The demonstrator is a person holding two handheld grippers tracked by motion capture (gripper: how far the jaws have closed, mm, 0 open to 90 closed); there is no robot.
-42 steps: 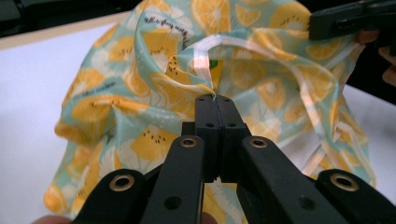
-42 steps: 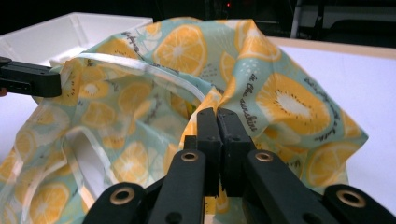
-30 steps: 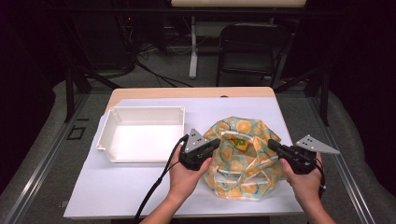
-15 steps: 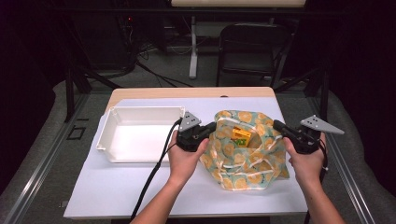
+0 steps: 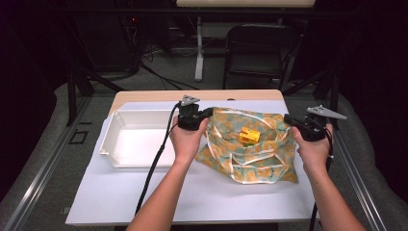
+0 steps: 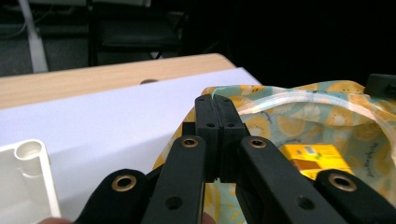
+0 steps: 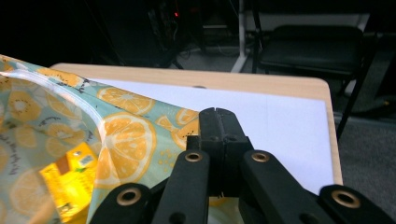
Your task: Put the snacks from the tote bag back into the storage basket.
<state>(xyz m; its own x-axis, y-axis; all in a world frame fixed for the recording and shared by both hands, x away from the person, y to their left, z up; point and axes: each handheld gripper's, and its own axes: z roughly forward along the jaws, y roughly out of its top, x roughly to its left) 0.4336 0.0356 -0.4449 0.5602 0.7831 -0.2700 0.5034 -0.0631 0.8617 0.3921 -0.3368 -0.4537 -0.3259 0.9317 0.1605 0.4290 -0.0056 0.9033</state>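
A light green cloth bag printed with orange slices lies stretched on the white mat between my two grippers. My left gripper is shut on its far left corner, beside the tray. My right gripper is shut on its far right corner. A small yellow box sits in the bag's open mouth. In the left gripper view the shut jaws pinch the cloth, with the yellow box to their right. In the right gripper view the shut jaws hold the cloth, with the box at lower left.
A white rectangular tray stands on the mat left of the bag, and its corner shows in the left gripper view. The wooden table edge runs behind. A dark chair stands beyond the table.
Both hands have moved toward the far side of the table and apart. The bunched bag has been pulled wide and flatter, and the yellow box shows more plainly.
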